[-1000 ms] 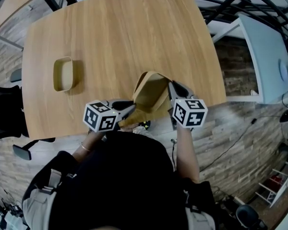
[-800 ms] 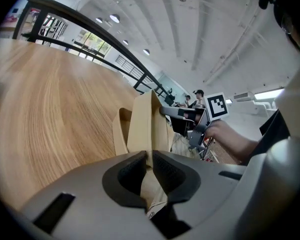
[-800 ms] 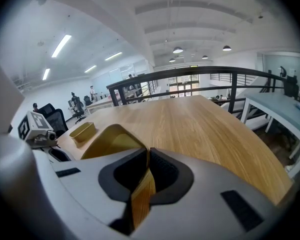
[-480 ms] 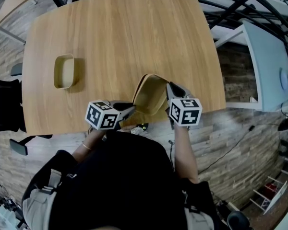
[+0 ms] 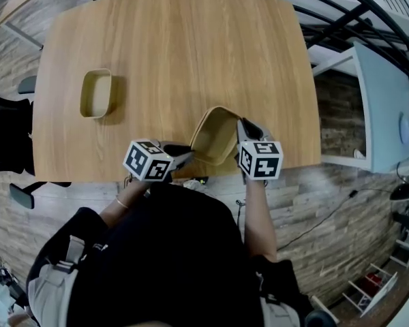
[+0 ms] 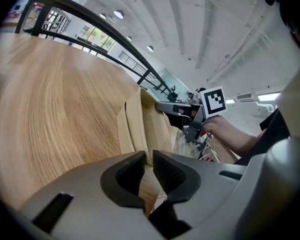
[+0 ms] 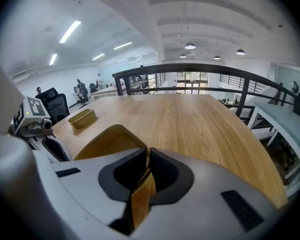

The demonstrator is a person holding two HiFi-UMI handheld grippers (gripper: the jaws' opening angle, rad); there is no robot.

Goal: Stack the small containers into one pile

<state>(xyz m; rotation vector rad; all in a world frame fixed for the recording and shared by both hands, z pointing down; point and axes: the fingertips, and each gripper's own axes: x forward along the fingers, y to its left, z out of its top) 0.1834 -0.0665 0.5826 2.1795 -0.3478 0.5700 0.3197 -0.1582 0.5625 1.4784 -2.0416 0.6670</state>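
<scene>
Tilted container [image 5: 215, 136] held at the surface's [image 5: 191, 46] near edge.
Head view: left hand-held gripper [image 5: 183, 155] and right hand-held gripper [image 5: 244, 128] flank it; a second container [image 5: 95, 94] sits well apart. Left gripper view: jaws narrow on its rim, perhaps two nested walls. Right gripper view: jaws clamp its wall.

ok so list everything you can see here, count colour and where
table: 1, light wood, middle of the head view
loose container: 1, tan, upright on the table's left part
held container: 1 clear, tan, tilted over the table's near edge; a second nested inside can't be ruled out
chair: 1, black, left of the table
railing: 1, black, past the table's far right corner
floor: 1, grey-brown planks, around the table
person's torso: 1, black top, bottom of the head view
left gripper: 1, grey and black, shut on the held container's near-left rim
right gripper: 1, same colours, shut on its right rim
</scene>
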